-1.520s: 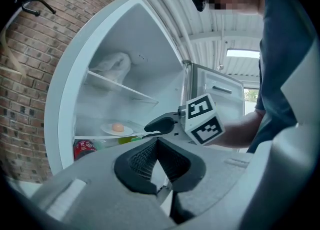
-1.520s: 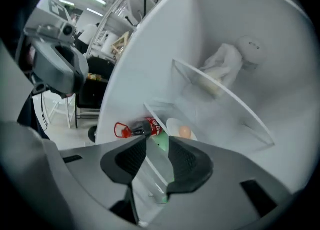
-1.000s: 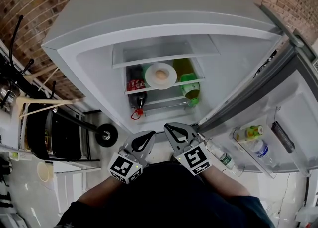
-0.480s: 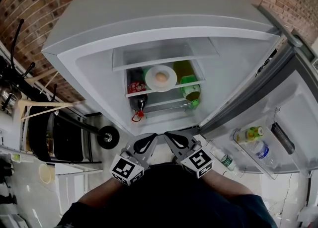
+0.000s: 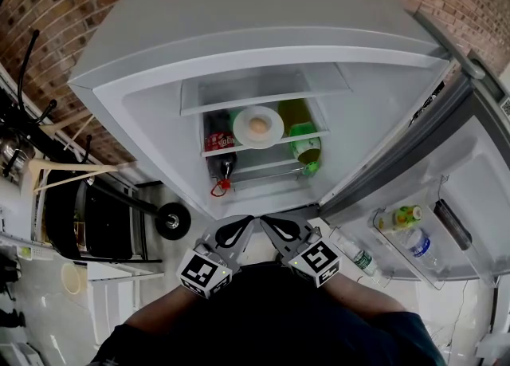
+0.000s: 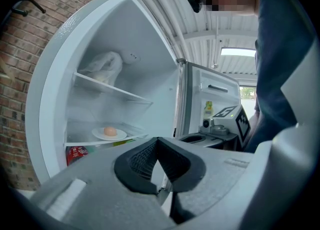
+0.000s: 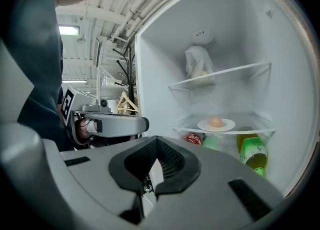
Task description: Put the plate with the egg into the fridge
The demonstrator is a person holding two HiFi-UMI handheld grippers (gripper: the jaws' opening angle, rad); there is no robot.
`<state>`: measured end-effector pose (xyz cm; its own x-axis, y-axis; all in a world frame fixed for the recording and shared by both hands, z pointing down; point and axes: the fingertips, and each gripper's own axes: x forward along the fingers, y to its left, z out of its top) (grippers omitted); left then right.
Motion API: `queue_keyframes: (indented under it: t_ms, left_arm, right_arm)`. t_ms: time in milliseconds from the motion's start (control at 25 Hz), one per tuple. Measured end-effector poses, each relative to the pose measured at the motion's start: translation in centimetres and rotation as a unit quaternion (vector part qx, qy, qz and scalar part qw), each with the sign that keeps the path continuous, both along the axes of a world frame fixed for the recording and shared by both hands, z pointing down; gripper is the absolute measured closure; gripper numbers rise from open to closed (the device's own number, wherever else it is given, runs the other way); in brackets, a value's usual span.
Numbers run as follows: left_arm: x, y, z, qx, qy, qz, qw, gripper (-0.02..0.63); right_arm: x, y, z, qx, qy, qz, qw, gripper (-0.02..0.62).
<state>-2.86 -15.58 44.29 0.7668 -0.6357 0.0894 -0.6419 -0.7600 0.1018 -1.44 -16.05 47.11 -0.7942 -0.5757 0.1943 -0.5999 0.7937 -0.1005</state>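
A white plate [image 5: 257,125] with a brown egg [image 5: 257,123] on it rests on a glass shelf [image 5: 312,132] inside the open fridge [image 5: 239,45]. The plate [image 6: 109,134] shows in the left gripper view and the plate [image 7: 216,124] in the right gripper view too. Both grippers are held low in front of the person's body, well away from the shelf. My left gripper [image 5: 245,221] is shut and holds nothing. My right gripper [image 5: 265,220] is shut and holds nothing. Their tips nearly meet.
A red cola bottle [image 5: 219,139] and a green bottle [image 5: 305,145] lie under the plate's shelf. A bagged item [image 7: 197,62] sits on the upper shelf. The fridge door [image 5: 446,197] stands open at right with bottles [image 5: 402,216] in its rack. A rack with hangers [image 5: 68,167] stands left.
Both grippers have drawn back a little toward the person's body, and their tips have come closer together. The plate with the egg stays on the shelf.
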Motion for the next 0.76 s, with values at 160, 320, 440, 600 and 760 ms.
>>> queue_keyframes:
  t_ms: [160, 320, 440, 600, 760]
  left_arm:
    - [-0.05, 0.05, 0.33, 0.0, -0.005, 0.001, 1.0, 0.601]
    - [-0.04, -0.02, 0.21, 0.001, -0.001, -0.001, 1.0, 0.601]
    - [-0.06, -0.08, 0.09, 0.0, 0.001, -0.004, 1.0, 0.601]
    - [-0.15, -0.03, 0.38, -0.002, -0.001, -0.003, 1.0, 0.601]
    - [-0.23, -0.02, 0.45, -0.003, -0.002, -0.003, 1.0, 0.601]
  right_arm:
    - [0.06, -0.02, 0.02, 0.0, 0.001, -0.001, 1.0, 0.586]
    - [0.06, 0.08, -0.08, 0.002, 0.002, -0.002, 1.0, 0.586]
    - [0.08, 0.08, -0.16, 0.004, 0.002, -0.002, 1.0, 0.586]
    - [-0.02, 0.09, -0.27, 0.007, 0.003, -0.004, 1.0, 0.586]
    - [-0.12, 0.15, -0.25, 0.006, 0.002, -0.004, 1.0, 0.586]
